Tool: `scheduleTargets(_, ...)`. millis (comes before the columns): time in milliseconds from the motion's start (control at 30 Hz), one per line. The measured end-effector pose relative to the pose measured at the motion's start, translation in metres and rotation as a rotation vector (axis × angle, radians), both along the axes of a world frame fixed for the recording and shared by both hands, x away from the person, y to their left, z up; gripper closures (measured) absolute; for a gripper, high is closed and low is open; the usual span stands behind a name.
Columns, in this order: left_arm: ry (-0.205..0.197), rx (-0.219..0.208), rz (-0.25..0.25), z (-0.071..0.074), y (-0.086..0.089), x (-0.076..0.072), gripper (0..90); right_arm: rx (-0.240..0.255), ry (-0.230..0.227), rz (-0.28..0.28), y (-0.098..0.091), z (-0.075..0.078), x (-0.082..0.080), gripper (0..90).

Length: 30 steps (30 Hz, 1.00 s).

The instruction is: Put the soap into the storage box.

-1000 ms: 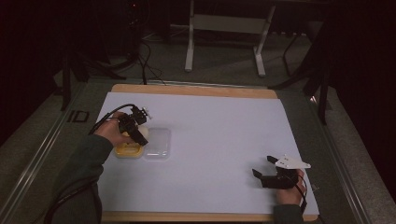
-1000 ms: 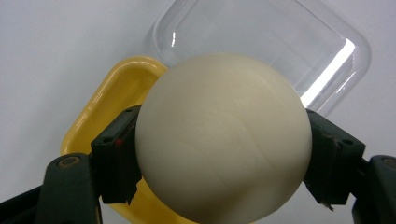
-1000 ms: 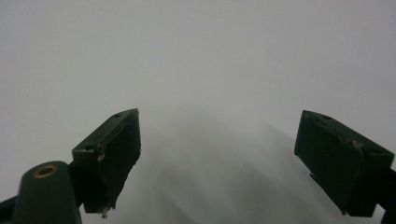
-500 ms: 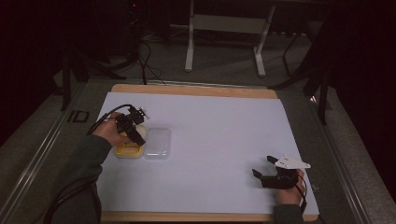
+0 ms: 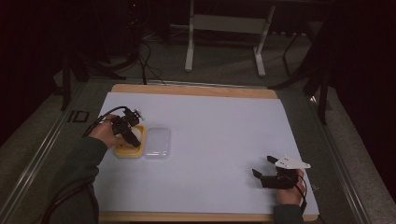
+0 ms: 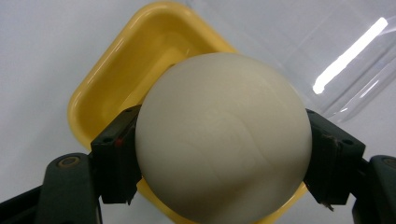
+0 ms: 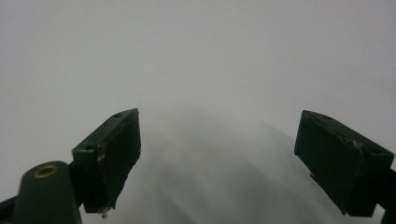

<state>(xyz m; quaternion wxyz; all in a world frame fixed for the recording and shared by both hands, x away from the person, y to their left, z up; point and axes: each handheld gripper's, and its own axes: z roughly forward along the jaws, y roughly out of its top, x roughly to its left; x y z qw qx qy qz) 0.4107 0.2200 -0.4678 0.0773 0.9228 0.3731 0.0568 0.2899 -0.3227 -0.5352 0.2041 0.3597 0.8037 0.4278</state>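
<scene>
Ball (image 6: 224, 140) — round, no long axis — clamped in my left gripper (image 6: 224, 154) above the yellow tray (image 6: 116, 79) near the table's (image 5: 224, 140) left edge; my right gripper (image 7: 219, 158) gapes empty — bare surface around.

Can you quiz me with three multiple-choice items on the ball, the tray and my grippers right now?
1. Where is the white ball?
A. between the left gripper's jaws, over the yellow tray
B. on the clear lid
C. by the right gripper

2. What colour is the tray?
A. blue
B. yellow
C. red

3. How does the right gripper stand?
A. shut on the ball
B. shut on the lid
C. open, nothing between its jaws

Answers:
1. A: the left gripper has both pads pressed on the ball, with the tray behind it.
2. B: its rim is yellow beside the clear lid.
3. C: bare white table lies between its jaws.
</scene>
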Motion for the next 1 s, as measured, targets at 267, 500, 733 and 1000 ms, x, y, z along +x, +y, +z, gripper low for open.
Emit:
scheduleTargets(267,0.008,0.030,-0.008,-0.010,0.000,0.001,25.0,0.001,0.000,0.001,0.000,0.000,0.000,14.5)
scheduleTargets(500,0.014,0.059,-0.017,-0.017,-0.002,0.002,25.0,0.001,-0.001,0.001,0.000,0.000,0.000,14.5)
scheduleTargets(733,0.032,0.067,-0.037,-0.022,-0.001,0.003,24.9,0.000,0.001,0.001,0.000,0.000,0.000,14.5)
scheduleTargets(1000,0.048,0.027,-0.005,-0.025,0.003,0.006,24.6,-0.001,0.000,0.000,0.000,0.000,0.000,14.5)
